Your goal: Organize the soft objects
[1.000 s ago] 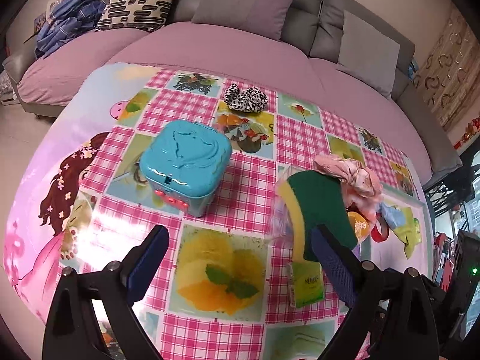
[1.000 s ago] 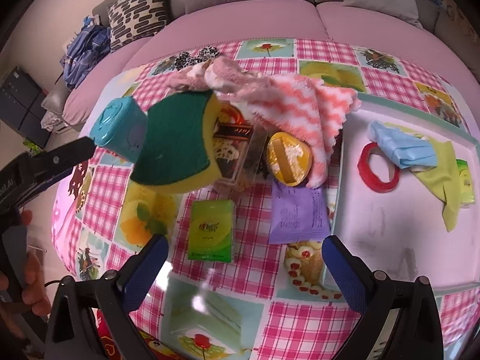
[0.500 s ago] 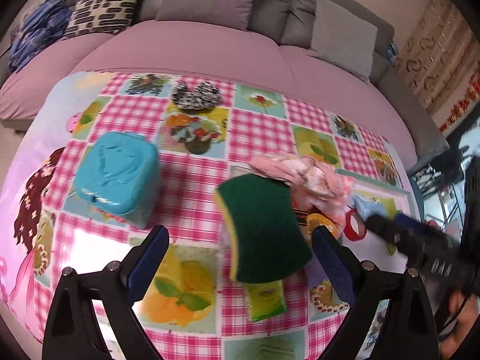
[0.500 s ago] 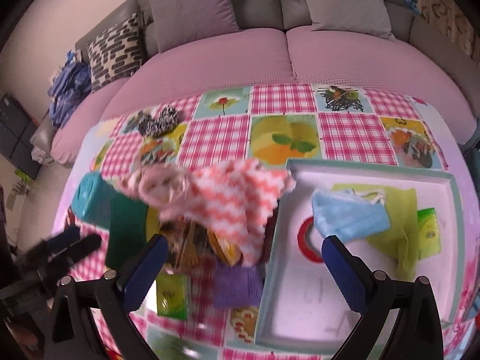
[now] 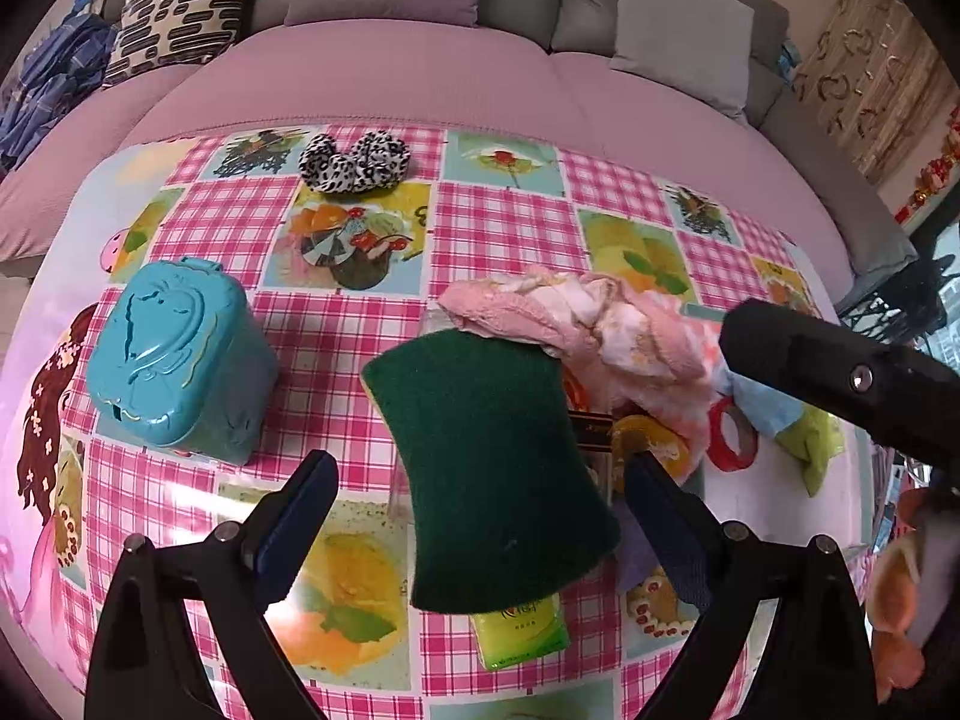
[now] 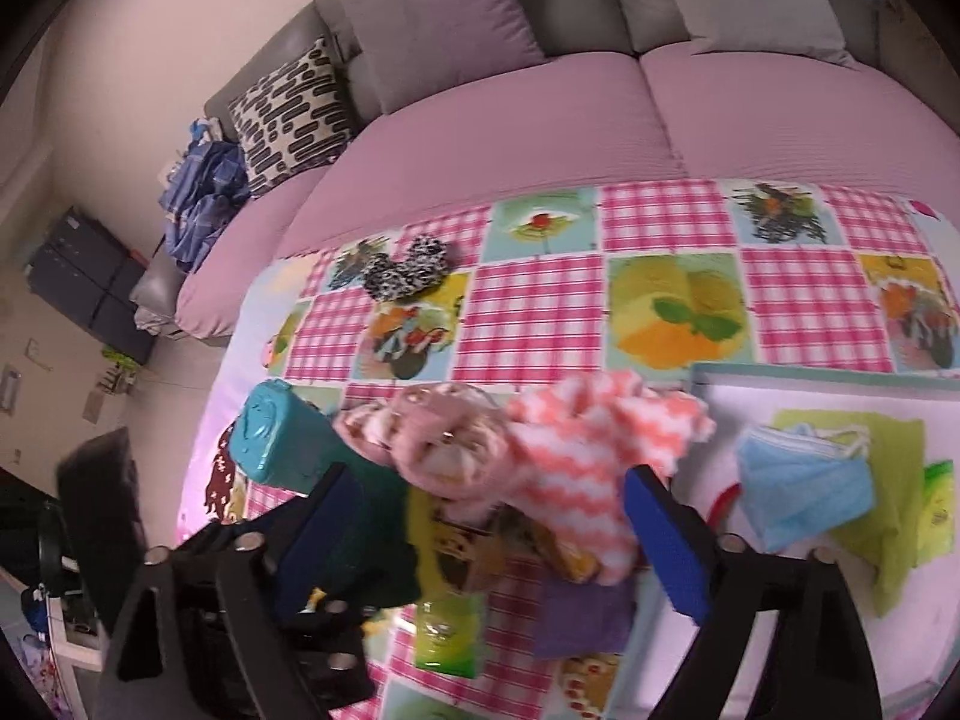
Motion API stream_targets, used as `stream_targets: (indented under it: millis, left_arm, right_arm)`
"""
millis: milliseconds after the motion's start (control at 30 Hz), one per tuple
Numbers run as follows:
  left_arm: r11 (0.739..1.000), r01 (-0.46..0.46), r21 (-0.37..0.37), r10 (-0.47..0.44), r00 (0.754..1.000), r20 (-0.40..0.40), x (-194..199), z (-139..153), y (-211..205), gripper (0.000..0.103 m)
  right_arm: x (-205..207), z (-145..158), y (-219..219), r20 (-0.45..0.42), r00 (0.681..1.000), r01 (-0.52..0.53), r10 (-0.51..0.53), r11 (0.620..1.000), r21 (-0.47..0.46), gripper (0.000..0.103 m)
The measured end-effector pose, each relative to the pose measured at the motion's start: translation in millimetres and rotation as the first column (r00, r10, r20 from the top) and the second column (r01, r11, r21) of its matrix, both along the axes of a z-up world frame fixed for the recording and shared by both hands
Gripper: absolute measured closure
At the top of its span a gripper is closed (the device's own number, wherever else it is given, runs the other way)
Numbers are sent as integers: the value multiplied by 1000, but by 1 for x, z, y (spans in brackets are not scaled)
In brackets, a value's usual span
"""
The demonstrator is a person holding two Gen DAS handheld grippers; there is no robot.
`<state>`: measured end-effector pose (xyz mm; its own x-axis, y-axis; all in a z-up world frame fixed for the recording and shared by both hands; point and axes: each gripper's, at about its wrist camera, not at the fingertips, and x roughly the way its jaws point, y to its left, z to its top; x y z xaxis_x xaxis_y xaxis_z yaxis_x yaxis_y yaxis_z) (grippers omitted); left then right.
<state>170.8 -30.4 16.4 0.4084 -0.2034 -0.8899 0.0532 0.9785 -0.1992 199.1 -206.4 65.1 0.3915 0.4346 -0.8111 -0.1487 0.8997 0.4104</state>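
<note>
Both tools spread, holding nothing: left tool (image 5: 480, 501) around the green scouring sponge (image 5: 492, 474), right tool (image 6: 492, 516) near the striped cloth (image 6: 576, 468). Risk: tools collide, or the sponge tips the pile.

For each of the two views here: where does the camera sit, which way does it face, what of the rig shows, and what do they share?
Left wrist: on the left gripper, facing the sofa over the green sponge; the right gripper's finger crosses at right.
Right wrist: on the right gripper, above the striped cloth and tray; the left gripper shows at lower left.
Shared: teal box, leopard scrunchie, sponge.
</note>
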Motion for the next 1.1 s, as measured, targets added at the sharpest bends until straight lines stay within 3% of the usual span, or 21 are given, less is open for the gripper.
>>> stream_targets:
  millis: [200,300,400,533,667,1100]
  left_arm:
    - [1000,-15,0,15,1000,-11,3,-6,4,7]
    - [1000,-15,-10,14,1000,-19,4,-10,4,10]
    - [999,-8,-36,7,1000,-25,5,-13,4,17]
    - [998,9,-60,-11,1000,-25,5,-13,0,28]
    - [999,17,-49,-17,1000,-16,4,-11,-1,31]
    - [998,-22,-61,22,1000,-1,-3,-2,13,37]
  right_arm:
    - [7,-2,19,-13,999,-41,42,999,11,31]
    - [10,-8,25,-35,998,-54,55,998,20,49]
    - [11,-13,28,-47,997,-57,58,998,23,55]
    - [12,-21,28,-75,996,-51,53,998,36,75]
    - [11,-24,25,-86,995,-43,47,998,55,94]
    - [-7,9,22,-17,998,-66,67,996,68,99]
